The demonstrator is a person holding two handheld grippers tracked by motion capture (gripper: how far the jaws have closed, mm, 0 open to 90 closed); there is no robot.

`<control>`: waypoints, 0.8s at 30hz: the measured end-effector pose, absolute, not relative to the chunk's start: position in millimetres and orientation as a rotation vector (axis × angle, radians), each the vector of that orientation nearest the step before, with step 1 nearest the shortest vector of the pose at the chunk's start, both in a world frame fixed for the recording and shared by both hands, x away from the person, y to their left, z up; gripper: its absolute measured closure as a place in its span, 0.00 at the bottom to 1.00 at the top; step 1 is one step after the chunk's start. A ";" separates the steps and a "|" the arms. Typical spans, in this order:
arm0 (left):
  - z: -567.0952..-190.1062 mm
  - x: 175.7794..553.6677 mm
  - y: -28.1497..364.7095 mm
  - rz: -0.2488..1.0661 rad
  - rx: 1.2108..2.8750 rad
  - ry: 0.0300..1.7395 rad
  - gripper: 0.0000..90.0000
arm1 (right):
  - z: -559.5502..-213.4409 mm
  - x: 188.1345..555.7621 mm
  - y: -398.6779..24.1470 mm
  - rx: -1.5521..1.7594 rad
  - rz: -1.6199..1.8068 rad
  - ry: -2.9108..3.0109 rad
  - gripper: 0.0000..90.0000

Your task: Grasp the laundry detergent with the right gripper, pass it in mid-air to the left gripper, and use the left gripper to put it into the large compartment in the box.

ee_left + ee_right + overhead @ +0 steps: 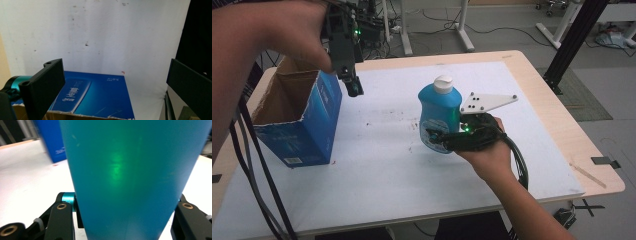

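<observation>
Even bright room light, soft shadows; close bottle [130,177] blurred, green glare.

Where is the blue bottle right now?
In the high view the bottle stands upright near the middle of the table, clamped in the right gripper, with the open box off to its left.

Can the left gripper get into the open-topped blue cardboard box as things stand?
Probably yes. The left gripper hangs just beside the blue cardboard box, jaws open and empty, its open top unobstructed; the blue bottle is held well away.
</observation>
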State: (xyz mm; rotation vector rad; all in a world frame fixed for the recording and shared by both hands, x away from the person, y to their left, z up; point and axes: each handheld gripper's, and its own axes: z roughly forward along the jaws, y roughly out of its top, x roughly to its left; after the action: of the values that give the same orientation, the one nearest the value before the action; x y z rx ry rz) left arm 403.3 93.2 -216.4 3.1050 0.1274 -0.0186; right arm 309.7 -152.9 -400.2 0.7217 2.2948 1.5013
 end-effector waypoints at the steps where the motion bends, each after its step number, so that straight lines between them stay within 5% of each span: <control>1: -218.7 400.2 91.9 -0.030 3.105 0.117 0.02 | -399.6 310.4 -152.3 0.701 1.514 2.312 0.49; 24: -219.8 366.7 71.0 -0.109 3.071 -0.008 0.02 | -367.5 322.2 -118.7 0.239 1.716 2.539 0.50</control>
State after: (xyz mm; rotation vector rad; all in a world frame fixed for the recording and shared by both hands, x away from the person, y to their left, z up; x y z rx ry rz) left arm 366.7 71.0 -219.8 3.0712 -0.0078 -0.1086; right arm 322.2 -118.7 -367.5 0.2392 2.5387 1.7161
